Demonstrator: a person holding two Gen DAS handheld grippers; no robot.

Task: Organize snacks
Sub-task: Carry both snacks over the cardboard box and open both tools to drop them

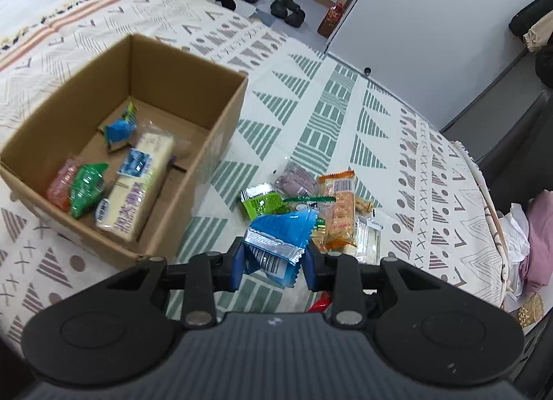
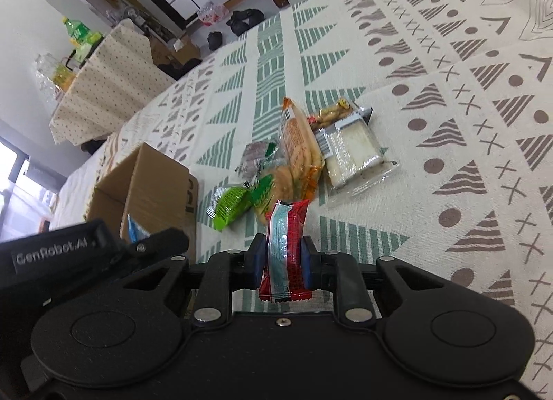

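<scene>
My left gripper (image 1: 275,258) is shut on a blue snack packet (image 1: 276,237), held above the patterned bedspread just right of an open cardboard box (image 1: 207,113). Inside the box lie several snacks, among them a long cream-coloured pack (image 1: 138,185) and a green packet (image 1: 86,189). My right gripper (image 2: 282,263) is shut on a red snack packet (image 2: 285,248) with a pale blue stripe, lifted off the cloth. Beyond both grippers lies the loose pile: a lime green packet (image 1: 262,203) (image 2: 230,208), an orange biscuit pack (image 1: 340,213) (image 2: 299,147) and a clear pack of white slices (image 2: 352,154).
The cardboard box (image 2: 155,189) also shows at the left of the right wrist view, with the left gripper's black body (image 2: 69,248) beside it. The bed edge runs along the right, with pink cloth (image 1: 539,237) beyond. Shoes (image 1: 287,9) and bottles lie on the far floor.
</scene>
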